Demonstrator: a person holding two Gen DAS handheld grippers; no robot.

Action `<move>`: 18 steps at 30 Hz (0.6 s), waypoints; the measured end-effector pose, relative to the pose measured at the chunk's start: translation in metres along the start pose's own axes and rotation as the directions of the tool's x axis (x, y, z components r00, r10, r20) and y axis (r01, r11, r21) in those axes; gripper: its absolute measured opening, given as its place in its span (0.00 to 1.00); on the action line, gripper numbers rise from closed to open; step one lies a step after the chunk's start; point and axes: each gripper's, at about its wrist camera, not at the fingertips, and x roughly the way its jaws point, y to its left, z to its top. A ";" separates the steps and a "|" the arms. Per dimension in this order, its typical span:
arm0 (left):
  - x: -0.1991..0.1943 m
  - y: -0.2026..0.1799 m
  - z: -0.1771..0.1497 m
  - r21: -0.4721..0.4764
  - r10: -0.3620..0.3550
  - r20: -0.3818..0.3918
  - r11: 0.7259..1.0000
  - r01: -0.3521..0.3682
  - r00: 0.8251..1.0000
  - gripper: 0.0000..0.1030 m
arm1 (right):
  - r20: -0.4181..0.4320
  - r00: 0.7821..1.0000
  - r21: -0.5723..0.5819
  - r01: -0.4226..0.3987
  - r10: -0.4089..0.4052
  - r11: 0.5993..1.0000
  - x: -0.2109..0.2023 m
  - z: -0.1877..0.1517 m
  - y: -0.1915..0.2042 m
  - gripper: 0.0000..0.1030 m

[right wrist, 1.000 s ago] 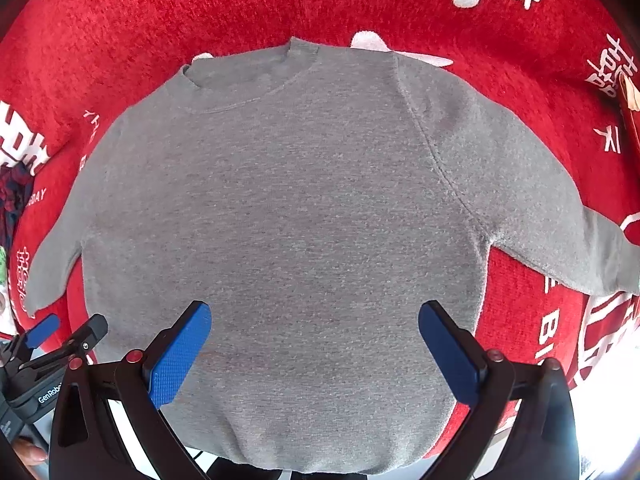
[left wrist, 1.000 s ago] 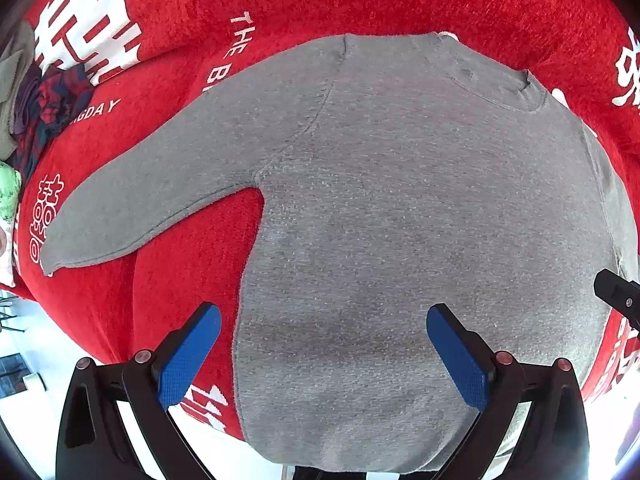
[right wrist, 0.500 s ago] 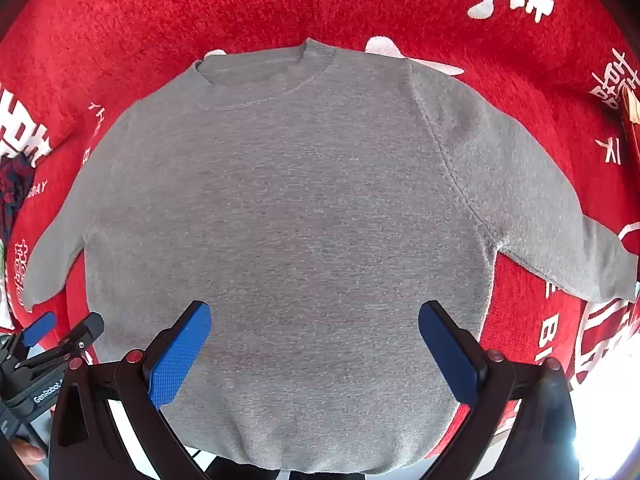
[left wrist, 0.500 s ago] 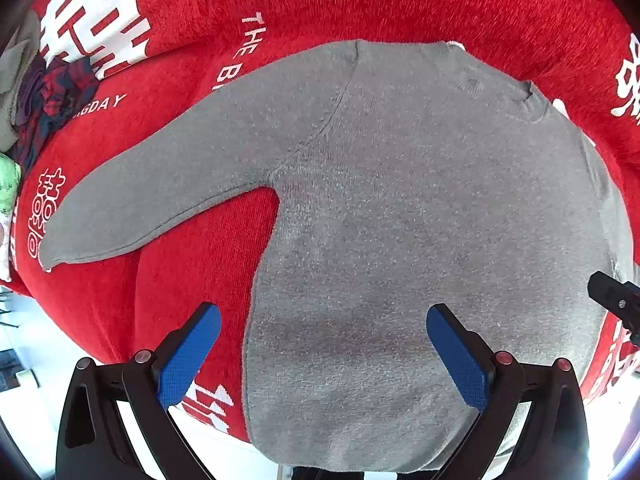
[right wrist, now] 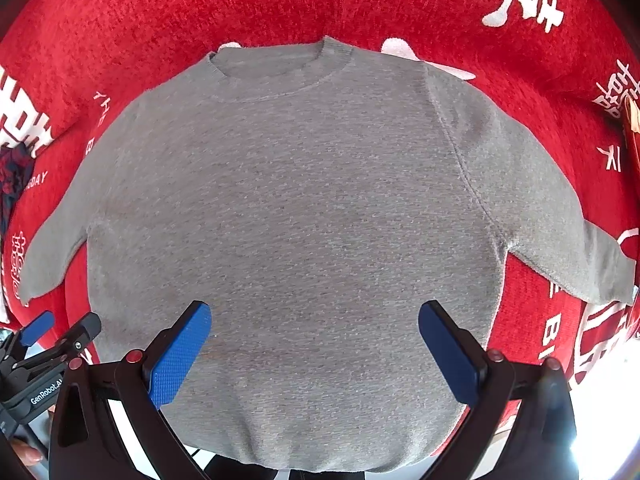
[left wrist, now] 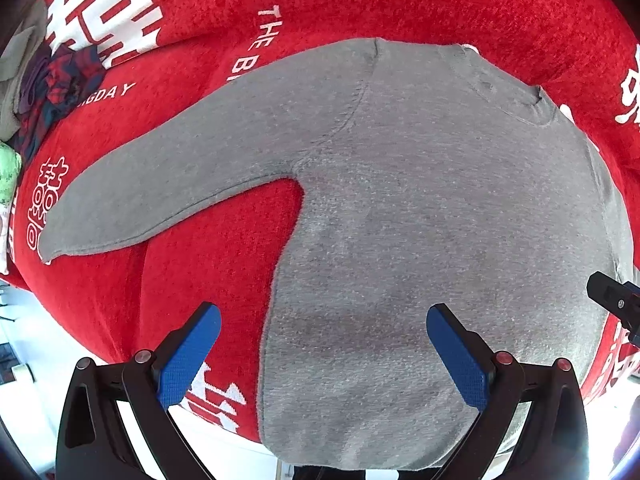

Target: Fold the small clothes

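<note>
Hovering wide-spread and empty over the hem, left tongs (left wrist: 323,350) and right tongs (right wrist: 314,346), above a grey knitted long-sleeved sweater (right wrist: 296,208) laid flat, sleeves outspread, on a red white-lettered plush cover (right wrist: 280,0), presumably ready for folding.

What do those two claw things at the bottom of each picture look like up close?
Both are alike. The left gripper and right gripper each have two black angular plastic arms with cut-out openings and small red rivets. Each arm ends in a flat blue pad with a fine dimpled texture. In the right view, the left gripper's side carries white lettering, "GenRobot.AI".
</note>
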 end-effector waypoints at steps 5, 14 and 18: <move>0.002 0.010 0.000 -0.015 -0.006 -0.003 1.000 0.006 1.000 1.00 | -0.001 1.000 -0.020 -0.002 0.002 1.000 -0.001 0.000 0.010 1.00; 0.010 0.037 -0.001 -0.067 -0.022 -0.008 0.998 0.021 1.000 1.00 | 0.004 1.000 -0.064 0.006 -0.006 0.998 0.000 0.002 0.037 1.00; 0.017 0.064 0.001 -0.127 -0.082 0.016 0.988 0.083 0.997 1.00 | -0.002 1.000 -0.091 -0.001 0.001 0.996 0.002 0.002 0.054 1.00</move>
